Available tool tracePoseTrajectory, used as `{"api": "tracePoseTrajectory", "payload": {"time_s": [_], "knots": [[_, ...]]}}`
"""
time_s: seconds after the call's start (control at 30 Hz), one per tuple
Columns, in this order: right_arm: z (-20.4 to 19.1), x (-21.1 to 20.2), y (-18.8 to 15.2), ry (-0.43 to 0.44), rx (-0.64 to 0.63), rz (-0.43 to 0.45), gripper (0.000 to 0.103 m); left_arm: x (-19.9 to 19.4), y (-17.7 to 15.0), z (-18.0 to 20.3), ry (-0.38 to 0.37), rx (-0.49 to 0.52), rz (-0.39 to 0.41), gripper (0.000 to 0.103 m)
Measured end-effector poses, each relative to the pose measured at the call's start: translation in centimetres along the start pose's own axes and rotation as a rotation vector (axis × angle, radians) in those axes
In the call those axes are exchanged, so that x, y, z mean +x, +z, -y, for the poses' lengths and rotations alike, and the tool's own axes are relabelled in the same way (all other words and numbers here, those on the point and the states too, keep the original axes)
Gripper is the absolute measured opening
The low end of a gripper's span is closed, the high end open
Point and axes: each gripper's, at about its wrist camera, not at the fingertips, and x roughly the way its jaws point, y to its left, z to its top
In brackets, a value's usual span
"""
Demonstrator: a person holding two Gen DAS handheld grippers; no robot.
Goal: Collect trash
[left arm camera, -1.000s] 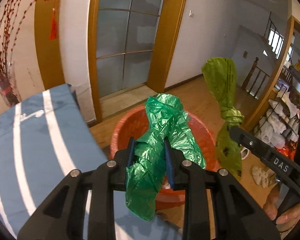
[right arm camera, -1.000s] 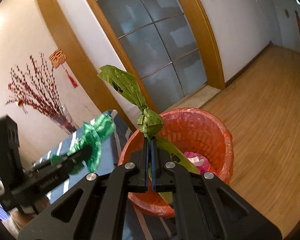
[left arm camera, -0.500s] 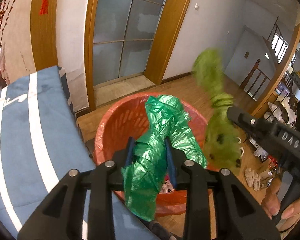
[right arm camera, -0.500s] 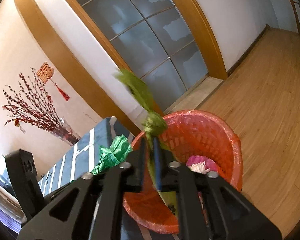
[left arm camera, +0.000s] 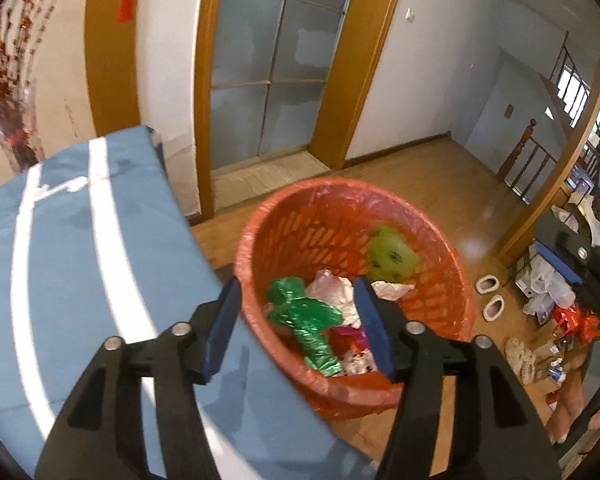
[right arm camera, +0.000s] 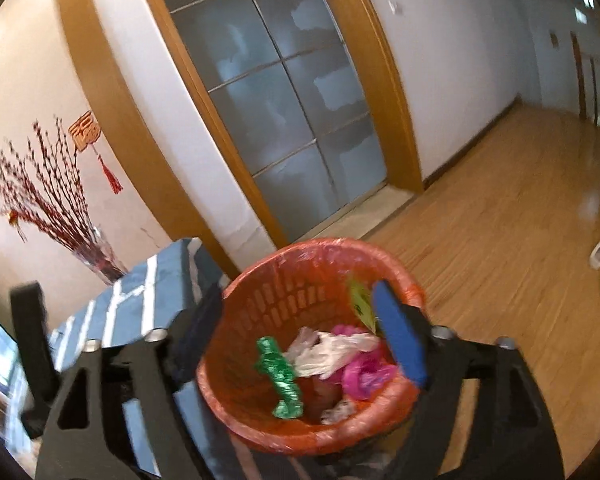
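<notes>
Wooden floor [right arm camera: 500, 248] and a frosted glass door [left arm camera: 268, 72] lay beyond the round orange plastic basket [left arm camera: 300, 216].
Both the left gripper [left arm camera: 296, 328] and right gripper [right arm camera: 300, 336] stood spread apart, empty; a crumpled dark green bag [left arm camera: 308, 320], an olive-green bag [left arm camera: 390, 254] and white wrappers [right arm camera: 328, 350] sat inside. Only the left view showed a cluttered shelf [left arm camera: 564, 272].

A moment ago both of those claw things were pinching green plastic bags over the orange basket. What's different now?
Both bags were let go. The left gripper and right gripper now stand open and empty. The crumpled dark green plastic bag and the knotted olive-green plastic bag dropped down into the orange lined waste basket. The basket and the blue striped cloth beside it stayed put.
</notes>
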Motion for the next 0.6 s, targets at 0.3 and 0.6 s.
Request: {"api": "tracePoseTrajectory", "payload": {"time_s": [0.3,0.6], "knots": [[-4.0,-5.3,-2.5,-0.113,-0.172,0.089,0.101,-8.9,-3.2,-1.7,0.158,0.029,0.188,0.099],[-7.7,-9.8,-7.9,-0.276,-0.283,0.186,0.101,-15.8,-8.8,-2.3,0.298,-0.011,0.296,0.099]]}}
